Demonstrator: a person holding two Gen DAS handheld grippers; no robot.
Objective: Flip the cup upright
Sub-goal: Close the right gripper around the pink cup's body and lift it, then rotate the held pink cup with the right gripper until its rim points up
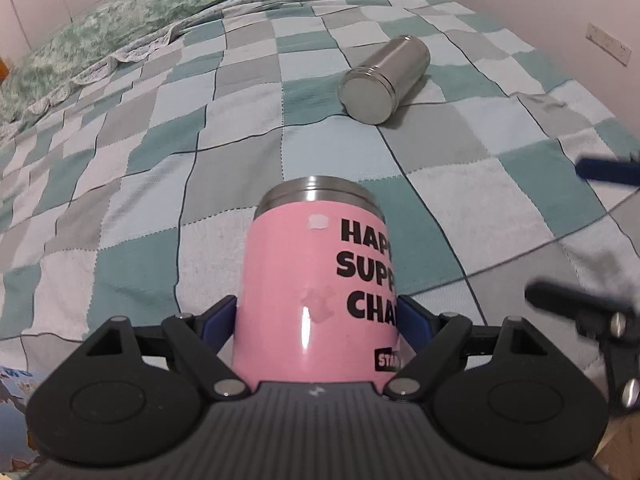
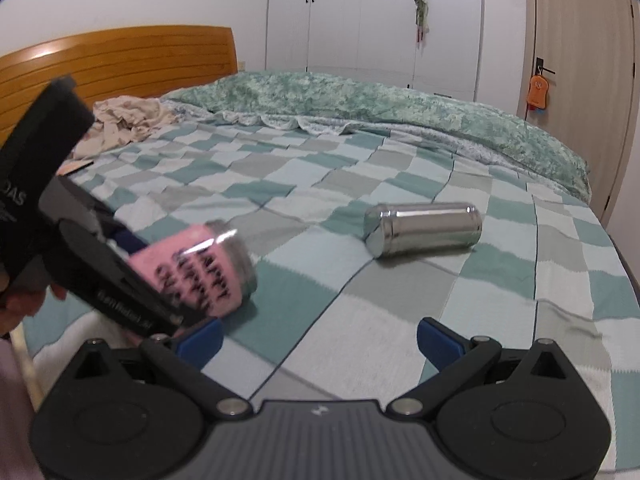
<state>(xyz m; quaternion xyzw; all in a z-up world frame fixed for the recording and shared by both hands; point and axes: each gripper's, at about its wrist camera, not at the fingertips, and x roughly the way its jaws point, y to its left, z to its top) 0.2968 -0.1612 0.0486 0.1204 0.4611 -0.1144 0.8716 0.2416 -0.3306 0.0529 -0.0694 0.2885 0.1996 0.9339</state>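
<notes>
My left hand-held gripper [image 1: 316,320] is clamped on the pink cup [image 1: 320,292], whose long axis runs straight ahead of the fingers, steel rim forward, tilted low over the bed [image 1: 120,184]. My right hand-held gripper [image 2: 320,340] hangs empty, jaws apart, just beside it. The steel canister [image 2: 424,230] lies on its side well ahead, leaving open quilt between for standing the cup.

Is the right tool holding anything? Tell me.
No. In the right wrist view the right tool is open with only checked blanket between its blue fingers.
</notes>
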